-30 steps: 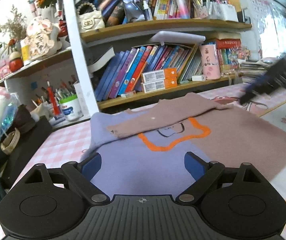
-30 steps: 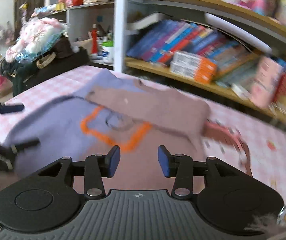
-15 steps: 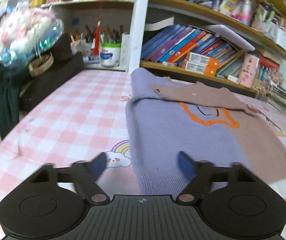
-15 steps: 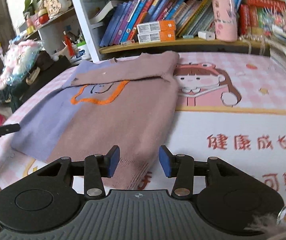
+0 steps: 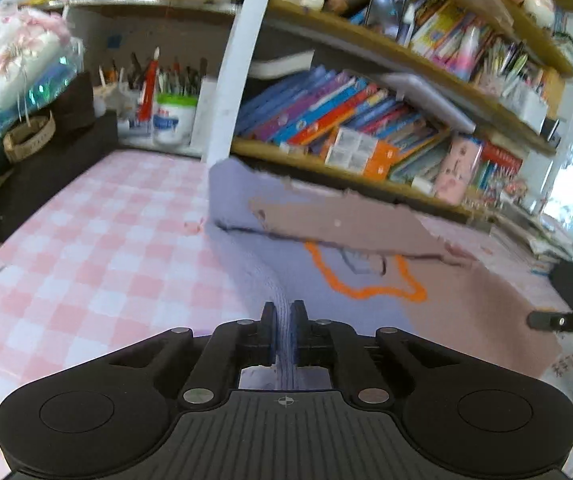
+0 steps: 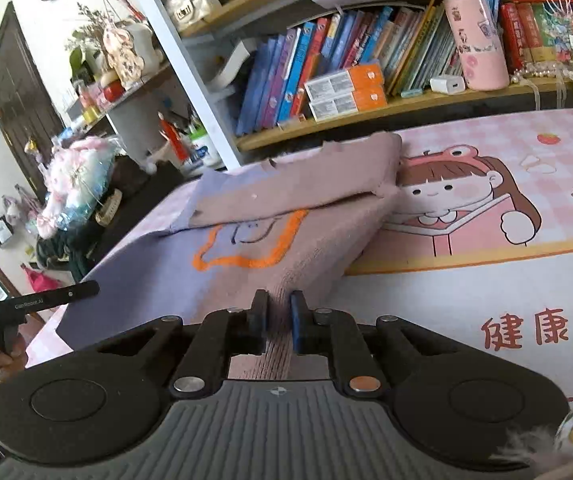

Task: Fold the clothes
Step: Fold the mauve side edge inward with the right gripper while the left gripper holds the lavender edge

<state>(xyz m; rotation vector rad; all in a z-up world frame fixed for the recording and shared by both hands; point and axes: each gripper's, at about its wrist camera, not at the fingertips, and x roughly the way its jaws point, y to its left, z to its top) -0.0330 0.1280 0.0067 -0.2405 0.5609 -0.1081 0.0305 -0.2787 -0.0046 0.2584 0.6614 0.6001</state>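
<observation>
A knit sweater (image 5: 370,316), lilac on its left half and brown on its right with an orange star outline, lies flat on the pink checked table (image 5: 98,264). Its top part is folded down over the chest. In the left wrist view my left gripper (image 5: 282,310) is closing, and its pads pinch the lilac hem corner. My right gripper (image 6: 277,300) is closing too, its pads pressing on the brown hem corner of the sweater (image 6: 310,256), which rises a little toward it. The left gripper (image 6: 42,300) also shows at that view's left edge, in a hand.
A bookshelf (image 6: 366,108) full of books and boxes runs along the table's far edge. Brush pots (image 5: 166,108) and a dark case (image 5: 46,160) with plush toys stand at the far left. A cartoon-girl mat (image 6: 466,208) covers the table right of the sweater.
Both grippers have come down to the sweater's near hem and rolled level. Their jaws have gone from apart to pinched on the hem corners, left on lilac, right on brown.
</observation>
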